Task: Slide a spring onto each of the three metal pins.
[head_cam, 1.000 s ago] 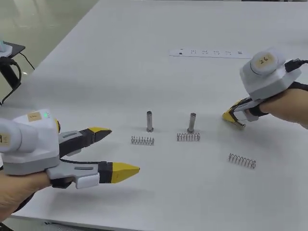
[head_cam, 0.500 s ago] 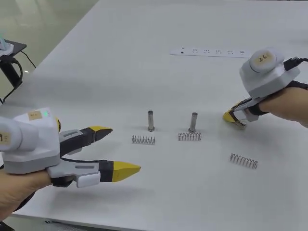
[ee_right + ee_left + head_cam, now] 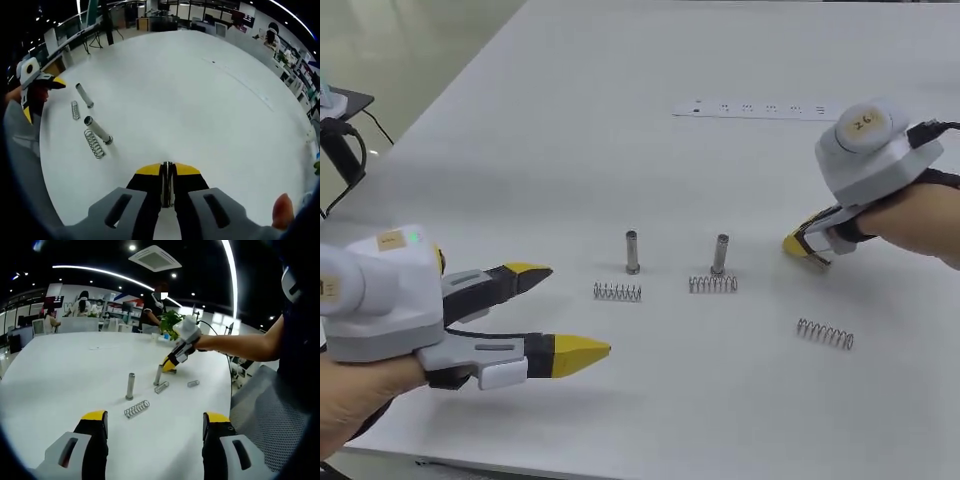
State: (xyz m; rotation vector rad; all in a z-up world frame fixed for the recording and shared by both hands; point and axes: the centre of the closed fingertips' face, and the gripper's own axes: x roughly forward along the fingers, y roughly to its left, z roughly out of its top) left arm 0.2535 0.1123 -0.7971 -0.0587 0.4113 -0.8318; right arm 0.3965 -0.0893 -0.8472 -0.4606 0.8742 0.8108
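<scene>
Left tool [image 3: 575, 310] agape — right tool [image 3: 800, 247] tight on pin [image 3: 167, 186]

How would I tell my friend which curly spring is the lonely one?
Start at the white table and find the right tool, gripping a third pin near the right side. In front of it, nearer the person, lies the lone spring. The other two springs each lie at the foot of an upright pin; this one has none standing beside it.

surface: white workbench [image 3: 620, 120] | floor: glossy [image 3: 390, 40] | overhead: ceiling lights [image 3: 132, 247] | beyond: potted plant [image 3: 170, 322]
</scene>
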